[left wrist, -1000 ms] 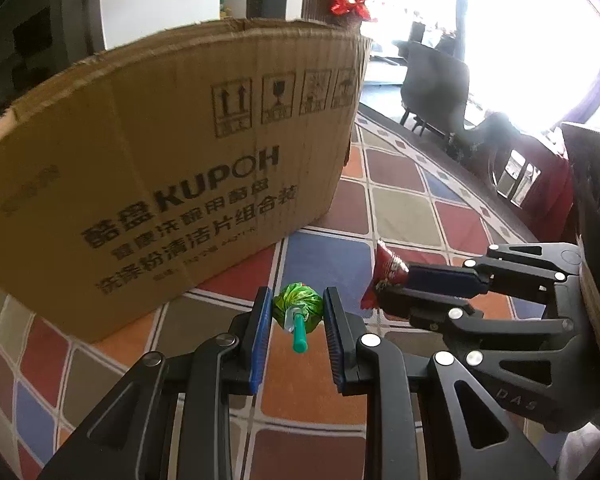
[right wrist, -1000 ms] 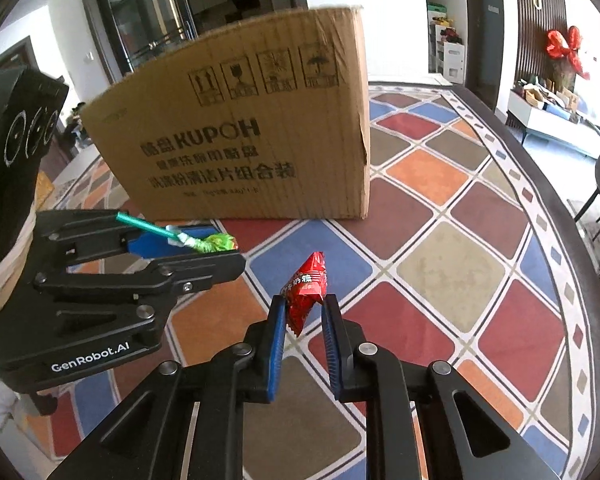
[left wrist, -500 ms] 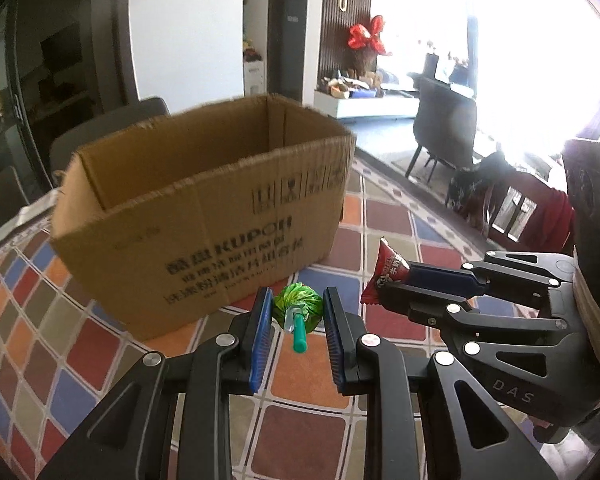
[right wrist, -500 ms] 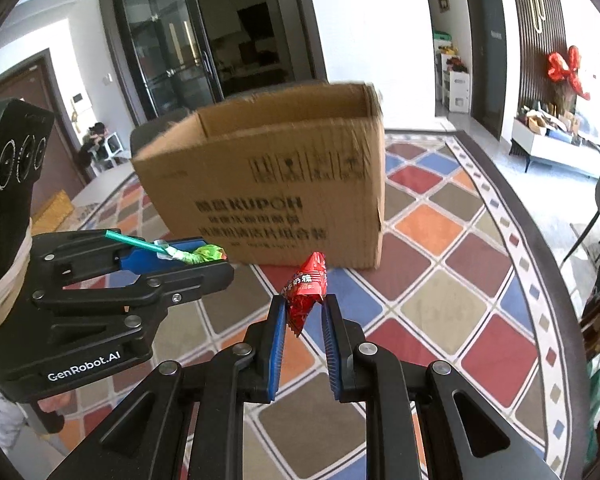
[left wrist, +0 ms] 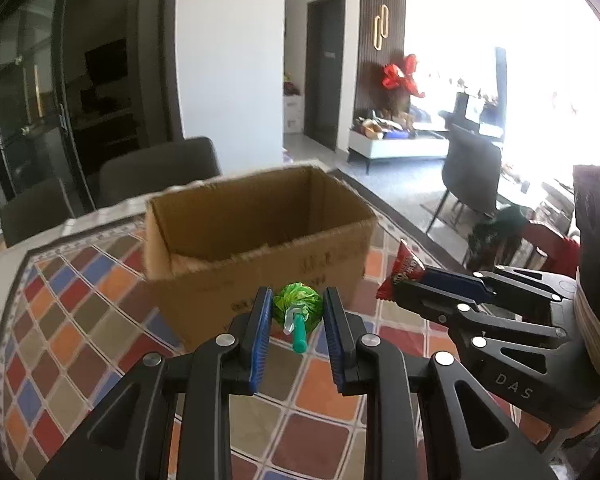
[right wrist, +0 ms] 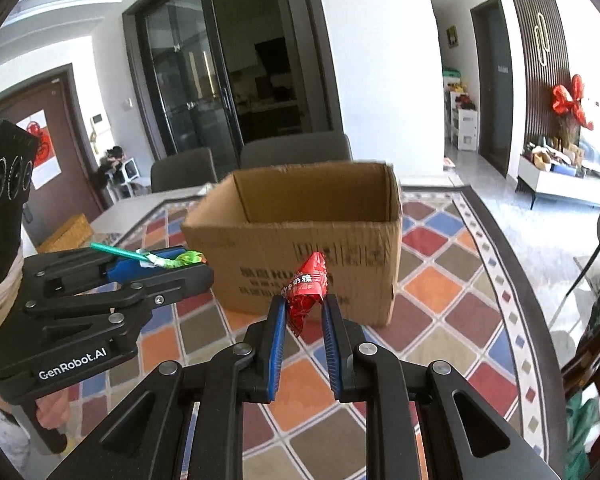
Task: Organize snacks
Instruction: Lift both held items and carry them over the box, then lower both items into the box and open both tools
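Looking along the left gripper (left wrist: 297,312) first, its two blue-padded jaws are pinched narrow on a green foil-wrapped lollipop with a teal plastic stick (left wrist: 298,307); the wrapped head sits between the pads and the stick slants down toward the camera. Beyond it stands an open-topped brown cardboard box (left wrist: 260,236) on a table covered with a multicoloured diamond-patterned cloth (left wrist: 60,320). From this height the box's inside walls show, but its floor does not. The lollipop hangs on the near side of the box, short of its front wall. To the right, the right gripper (left wrist: 396,288) reaches in level beside the left one, clamped on a red crinkled snack packet (left wrist: 404,272) whose top end sticks up past the fingertips.

From the right wrist view, the right gripper (right wrist: 305,312) grips that red snack packet (right wrist: 308,288) tightly between its blue pads, the packet standing upright with white characters on it. It too is held in the air in front of the cardboard box (right wrist: 312,248), below the rim. The left gripper (right wrist: 188,264) enters from the left, the green lollipop (right wrist: 180,258) lying across its tip with the teal stick pointing back and away from the box. A person's hand (right wrist: 50,414) holds the handle low at the left. Dark grey chairs (right wrist: 296,152) stand behind the table.
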The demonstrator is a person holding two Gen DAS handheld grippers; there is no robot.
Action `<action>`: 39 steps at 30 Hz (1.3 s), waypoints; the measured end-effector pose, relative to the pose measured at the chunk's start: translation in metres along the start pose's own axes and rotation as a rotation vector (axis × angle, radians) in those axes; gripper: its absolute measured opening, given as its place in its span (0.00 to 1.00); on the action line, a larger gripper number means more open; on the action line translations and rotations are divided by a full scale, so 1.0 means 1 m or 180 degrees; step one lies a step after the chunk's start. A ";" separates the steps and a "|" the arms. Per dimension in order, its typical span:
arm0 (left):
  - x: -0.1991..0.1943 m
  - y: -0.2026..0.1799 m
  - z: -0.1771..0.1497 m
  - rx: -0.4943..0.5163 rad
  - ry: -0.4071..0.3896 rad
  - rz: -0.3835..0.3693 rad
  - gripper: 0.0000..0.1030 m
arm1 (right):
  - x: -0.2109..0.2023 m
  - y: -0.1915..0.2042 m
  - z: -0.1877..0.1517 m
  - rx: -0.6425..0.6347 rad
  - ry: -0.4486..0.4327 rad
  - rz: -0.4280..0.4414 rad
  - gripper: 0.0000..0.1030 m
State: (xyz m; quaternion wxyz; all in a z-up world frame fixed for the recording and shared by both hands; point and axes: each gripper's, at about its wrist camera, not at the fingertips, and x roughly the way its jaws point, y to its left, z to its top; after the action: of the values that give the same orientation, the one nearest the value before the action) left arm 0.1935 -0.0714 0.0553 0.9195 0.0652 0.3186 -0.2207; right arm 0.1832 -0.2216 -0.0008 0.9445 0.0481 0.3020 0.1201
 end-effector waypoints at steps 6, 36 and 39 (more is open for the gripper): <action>-0.004 0.011 0.023 -0.0040 -0.0094 0.0173 0.25 | -0.003 0.002 0.023 -0.0031 -0.0125 0.0034 0.19; 0.067 0.080 0.085 -0.0526 0.0360 0.0475 0.41 | 0.073 -0.009 0.114 -0.0077 0.0371 -0.0141 0.34; 0.062 0.079 0.083 -0.0513 0.0335 0.0574 0.45 | 0.072 -0.008 0.113 -0.0120 0.0365 -0.0236 0.41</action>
State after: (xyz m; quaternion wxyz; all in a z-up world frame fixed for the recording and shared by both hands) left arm 0.3181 -0.0453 0.0806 0.9199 0.0309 0.3760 -0.1071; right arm 0.3077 -0.2128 0.0494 0.9302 0.0121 0.3549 0.0932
